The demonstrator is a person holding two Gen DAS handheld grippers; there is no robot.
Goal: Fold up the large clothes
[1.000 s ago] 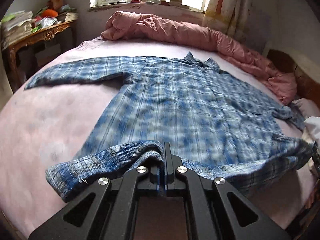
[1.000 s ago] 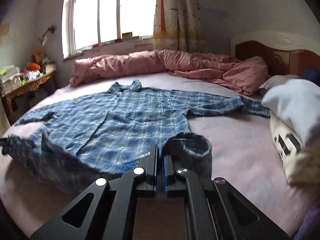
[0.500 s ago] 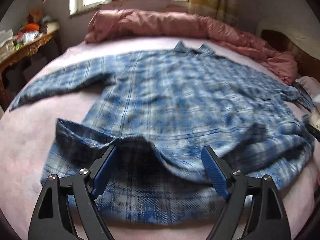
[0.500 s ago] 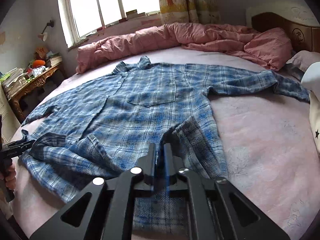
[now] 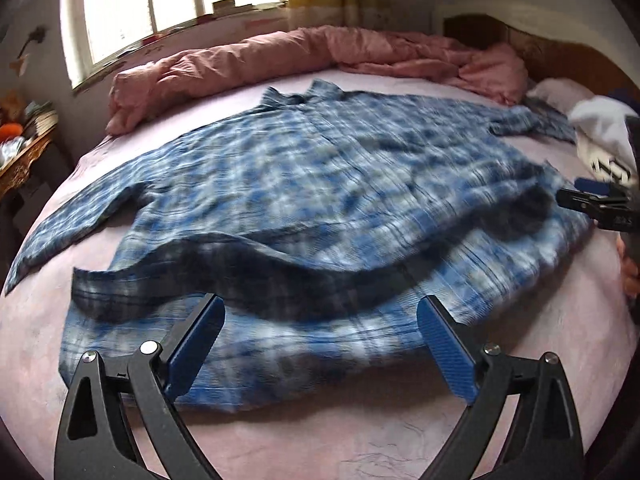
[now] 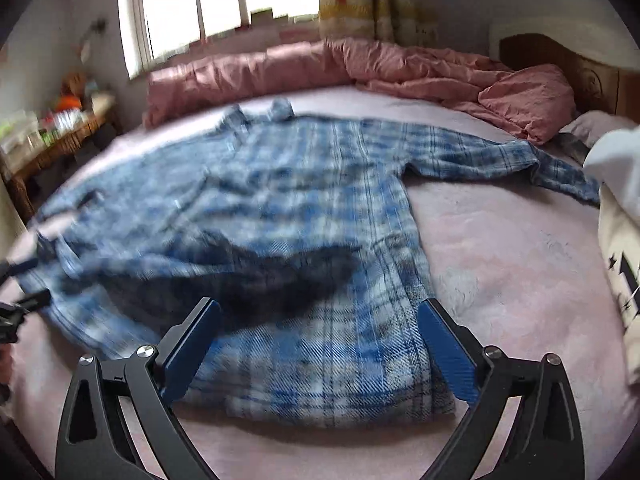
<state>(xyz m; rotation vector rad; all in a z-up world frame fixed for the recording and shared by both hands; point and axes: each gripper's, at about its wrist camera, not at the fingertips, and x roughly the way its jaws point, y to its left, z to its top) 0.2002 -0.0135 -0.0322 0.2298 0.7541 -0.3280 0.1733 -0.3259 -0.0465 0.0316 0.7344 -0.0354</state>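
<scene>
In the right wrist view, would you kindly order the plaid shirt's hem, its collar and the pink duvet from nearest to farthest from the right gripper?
1. Plaid shirt's hem, between the right gripper's opening fingers, ungripped.
2. Collar, mid-bed.
3. Pink duvet, beneath the window.

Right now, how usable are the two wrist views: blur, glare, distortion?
Left wrist view: the shirt is smeared by motion blur, its raised hem dark; the left gripper stays sharp; the window is blown out white. Right wrist view: heavier blur on the shirt's left side, right gripper crisp. Both: fisheye bends the bed edges, corners vignetted black.
</scene>
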